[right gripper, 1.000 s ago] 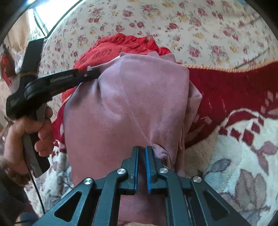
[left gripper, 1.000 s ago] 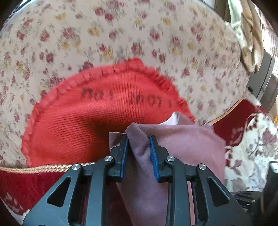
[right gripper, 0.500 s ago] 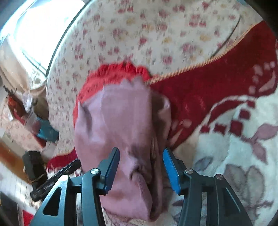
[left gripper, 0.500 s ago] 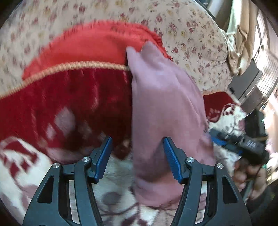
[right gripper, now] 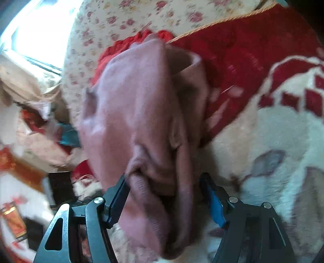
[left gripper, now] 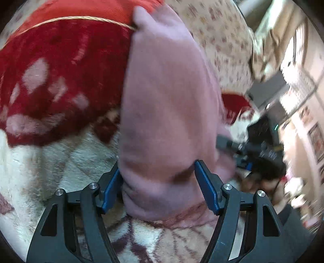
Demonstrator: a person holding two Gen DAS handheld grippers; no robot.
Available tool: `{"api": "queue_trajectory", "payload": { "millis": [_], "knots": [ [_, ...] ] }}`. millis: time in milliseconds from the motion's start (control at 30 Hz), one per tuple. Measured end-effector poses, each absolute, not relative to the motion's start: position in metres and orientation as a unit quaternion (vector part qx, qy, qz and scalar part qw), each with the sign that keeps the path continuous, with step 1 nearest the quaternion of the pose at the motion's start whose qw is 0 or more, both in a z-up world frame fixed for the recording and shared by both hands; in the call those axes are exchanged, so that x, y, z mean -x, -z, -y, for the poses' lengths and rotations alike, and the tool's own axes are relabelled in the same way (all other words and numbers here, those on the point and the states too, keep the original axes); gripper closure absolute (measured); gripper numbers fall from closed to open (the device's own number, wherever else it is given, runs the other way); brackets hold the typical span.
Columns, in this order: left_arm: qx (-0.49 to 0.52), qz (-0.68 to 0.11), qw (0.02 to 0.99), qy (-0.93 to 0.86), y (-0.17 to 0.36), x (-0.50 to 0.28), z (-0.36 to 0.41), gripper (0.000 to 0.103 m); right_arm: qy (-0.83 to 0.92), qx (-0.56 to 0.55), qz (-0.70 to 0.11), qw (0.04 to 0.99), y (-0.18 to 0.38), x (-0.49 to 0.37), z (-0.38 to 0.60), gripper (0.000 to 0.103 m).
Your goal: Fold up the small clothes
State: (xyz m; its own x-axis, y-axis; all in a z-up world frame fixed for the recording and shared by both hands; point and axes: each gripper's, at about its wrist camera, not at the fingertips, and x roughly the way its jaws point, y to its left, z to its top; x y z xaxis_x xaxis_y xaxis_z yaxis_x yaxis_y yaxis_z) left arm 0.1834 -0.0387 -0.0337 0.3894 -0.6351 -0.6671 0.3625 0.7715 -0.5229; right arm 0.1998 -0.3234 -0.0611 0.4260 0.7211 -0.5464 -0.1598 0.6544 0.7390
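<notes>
From the left wrist, the left gripper [left gripper: 160, 188] has let go: a second ago its blue pads were clenched on a fold of the mauve garment [left gripper: 168, 105], and its jaws have just been opening. Now they stand wide apart, the cloth's near end lying between them, with no sign of squeeze. The garment lies as one long strip on the fleece blanket [left gripper: 60, 161], its far tip reaching the gold-corded edge where the red cushion [left gripper: 91, 8] begins. Blurred at the right edge is a second black tool, presumably the other gripper in a hand.

From the right wrist, the right gripper [right gripper: 166, 200] has likewise released; its jaws have just been opening and they straddle the bunched near end of the same garment [right gripper: 141, 105], the left pad brushing a wrinkle.

I judge one fold set down, smoothing or another fold to follow.

Count: one garment, two grippers, one blanket [right gripper: 273, 131], one red cushion [right gripper: 121, 44].
</notes>
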Motion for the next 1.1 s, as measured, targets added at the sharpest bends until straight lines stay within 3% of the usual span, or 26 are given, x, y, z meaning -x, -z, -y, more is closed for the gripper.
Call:
{"api": "queue_trajectory", "payload": {
  "millis": [33,67,100,167,233,500,700,900,1100],
  "knots": [
    [0.141,-0.464,0.820,0.305,0.032,-0.183,0.041,0.051,-0.282,-0.303,-0.457,0.787,0.061,-0.199,0.323,0.035],
    [0.142,-0.469,0.817,0.304,0.032,-0.184,0.042,0.072,-0.282,-0.299,-0.457,0.788,0.060,-0.199,0.321,0.044],
    [0.147,-0.475,0.815,0.297,0.031,-0.185,0.041,0.076,-0.284,-0.298,-0.460,0.787,0.060,-0.199,0.321,0.063],
    [0.156,-0.470,0.816,0.298,0.026,-0.182,0.035,0.085,-0.287,-0.302,-0.459,0.785,0.056,-0.199,0.319,0.072],
    [0.162,-0.463,0.819,0.298,0.015,-0.174,0.031,0.085,-0.292,-0.276,-0.455,0.795,0.044,-0.193,0.313,0.077],
    [0.194,-0.432,0.829,0.299,-0.040,-0.117,-0.003,0.086,-0.342,-0.271,-0.463,0.772,0.005,-0.160,0.288,0.079],
    [0.195,-0.461,0.813,0.298,-0.016,-0.063,-0.010,0.086,-0.339,-0.231,-0.554,0.725,0.017,-0.128,0.268,0.080],
    [0.203,-0.509,0.799,0.248,0.017,-0.066,-0.022,0.079,-0.283,-0.210,-0.587,0.729,0.025,-0.100,0.264,0.080],
    [0.125,-0.467,0.849,0.213,-0.016,-0.047,-0.026,0.079,-0.226,-0.108,-0.508,0.824,-0.023,-0.071,0.266,0.080]
  ]
}}
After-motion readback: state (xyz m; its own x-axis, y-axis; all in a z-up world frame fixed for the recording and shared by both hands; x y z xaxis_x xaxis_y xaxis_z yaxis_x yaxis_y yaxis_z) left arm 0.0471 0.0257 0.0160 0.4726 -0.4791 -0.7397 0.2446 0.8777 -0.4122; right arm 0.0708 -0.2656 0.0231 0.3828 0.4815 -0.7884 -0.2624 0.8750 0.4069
